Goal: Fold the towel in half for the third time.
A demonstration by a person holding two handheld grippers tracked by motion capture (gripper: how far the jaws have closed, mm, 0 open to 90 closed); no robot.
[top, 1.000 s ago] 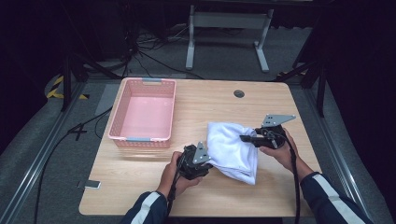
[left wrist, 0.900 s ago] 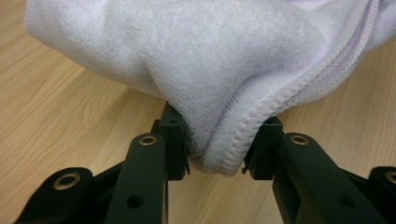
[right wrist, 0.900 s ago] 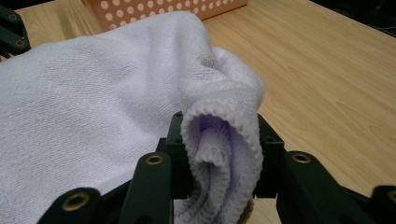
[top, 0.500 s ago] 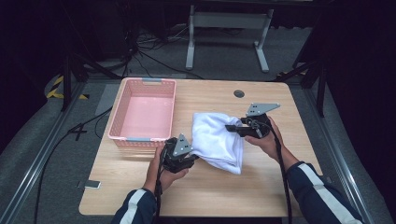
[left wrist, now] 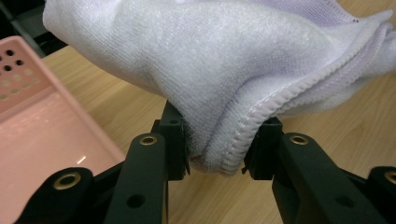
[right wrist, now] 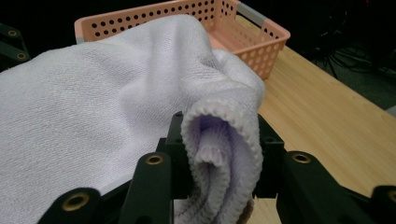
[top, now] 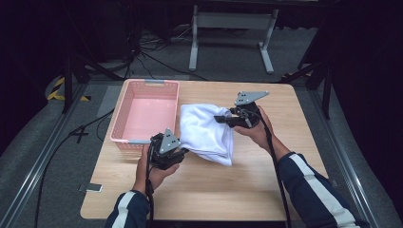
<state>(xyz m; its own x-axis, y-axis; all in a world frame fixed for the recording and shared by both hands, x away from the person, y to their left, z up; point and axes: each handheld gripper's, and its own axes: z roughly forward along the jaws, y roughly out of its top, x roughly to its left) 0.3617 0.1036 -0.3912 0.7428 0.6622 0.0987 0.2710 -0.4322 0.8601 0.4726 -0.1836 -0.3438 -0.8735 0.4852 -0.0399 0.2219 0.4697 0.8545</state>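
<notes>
Work in hand: a folded white towel is held off the worktop between two grippers, seemingly on its way to the pink basket.

Done so far: the towel is already folded into a thick pad and gripped at both ends; it hangs in the air just beside the basket's 3 o'clock wall.

Left to do: by my reading, carry it the short way toward 9 o'clock, lower it into the basket and let go. The basket's floor looks bare.

Left gripper: at the towel's 7 o'clock corner. Its jaws are partly closed and pinch a bunched, hemmed edge of the towel between the pads.

Right gripper: at the towel's 2 o'clock edge. Its jaws are likewise partly closed, clamped on a rolled fold of the towel.

Towel, place: centre of the worktop, spanning the two grippers, its lower end sagging toward 5 o'clock.

Towel, look: white terry with a faint lilac cast, soft looped pile, stitched hem along the edge, several layers thick; it droops and creases between the grips.

Basket, look: pink plastic, rectangular, perforated walls, grey handle strips at the short ends.
</notes>
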